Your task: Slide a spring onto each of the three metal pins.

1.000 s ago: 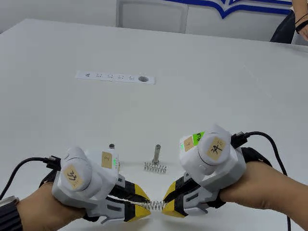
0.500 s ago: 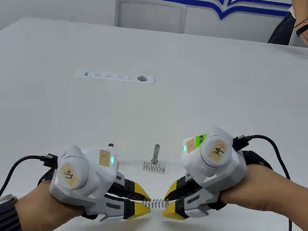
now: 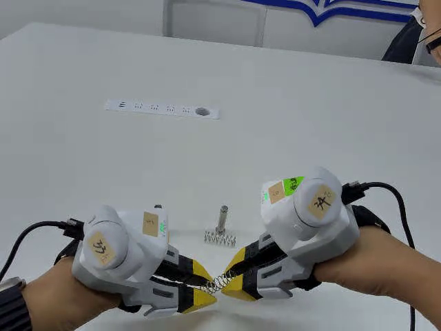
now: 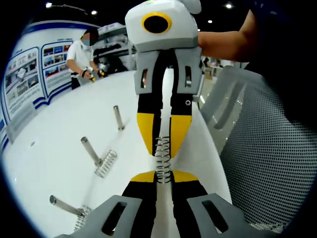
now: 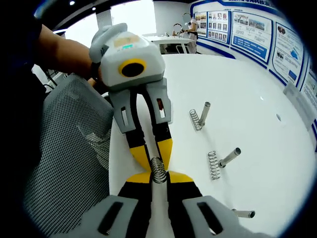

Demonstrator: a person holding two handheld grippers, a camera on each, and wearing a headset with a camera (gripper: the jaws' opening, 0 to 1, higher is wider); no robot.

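Observation:
A short steel spring (image 3: 219, 281) hangs between my two grippers near the table's front edge, tilted up to the right. My left gripper (image 3: 205, 292) is shut on its lower end (image 4: 162, 166). My right gripper (image 3: 231, 283) is shut on the other end (image 5: 157, 171). Just beyond them a metal pin (image 3: 222, 219) stands upright with a second spring (image 3: 220, 238) lying at its base. Another pin (image 3: 158, 207) peeks out behind the left gripper. The left gripper view shows three pins (image 4: 118, 117), (image 4: 90, 150), (image 4: 64, 206), with loose springs (image 4: 105, 163), (image 4: 81, 215) beside the two nearer ones.
A white power strip (image 3: 162, 108) lies flat on the white table (image 3: 310, 138), farther back. A grey mesh chair (image 4: 267, 148) sits close behind the table's front edge. A person (image 3: 413, 34) is at the far right corner.
The right gripper has lifted and moved left toward the left gripper. The spring between them now looks shorter and tilted instead of level.

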